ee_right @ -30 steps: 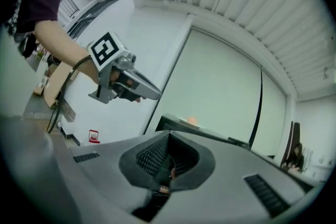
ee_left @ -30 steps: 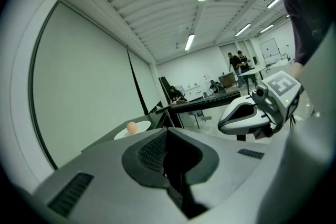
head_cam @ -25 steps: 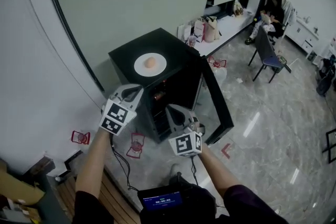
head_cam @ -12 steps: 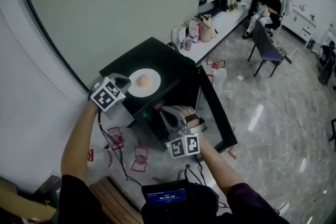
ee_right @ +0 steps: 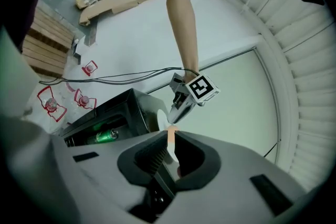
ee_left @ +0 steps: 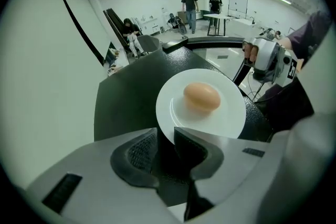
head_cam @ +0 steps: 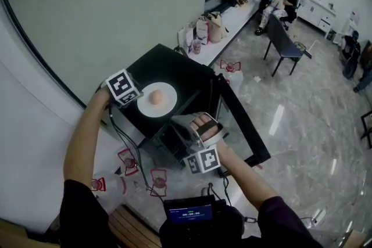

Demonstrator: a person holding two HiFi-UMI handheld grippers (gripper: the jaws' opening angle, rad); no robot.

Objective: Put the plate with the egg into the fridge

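The plate (head_cam: 169,105) with the egg (head_cam: 156,97) sits on top of the black fridge (head_cam: 177,67), not inside it. My left tongs (ee_left: 166,136) reach over the top of the fridge with their jaws apart. The near rim of the plate lies at the mouth of the gap between them, and I can't see the pads pressing on it. My right tongs (ee_right: 169,140) are off the front of the fridge, beside its open door (head_cam: 247,130). They are all but closed, with only a sliver between the jaws, and they grip nothing.

There is little writing to read. The marker cube (head_cam: 123,87) on my left tongs carries black-and-white square patterns and no words. A green can (ee_right: 107,136) lies inside the fridge, its label too small to make out. The small screen (head_cam: 189,213) at my chest shows digits I can't read. The red prints (head_cam: 128,160) on the floor, in front of the fridge, are too small to read as well.
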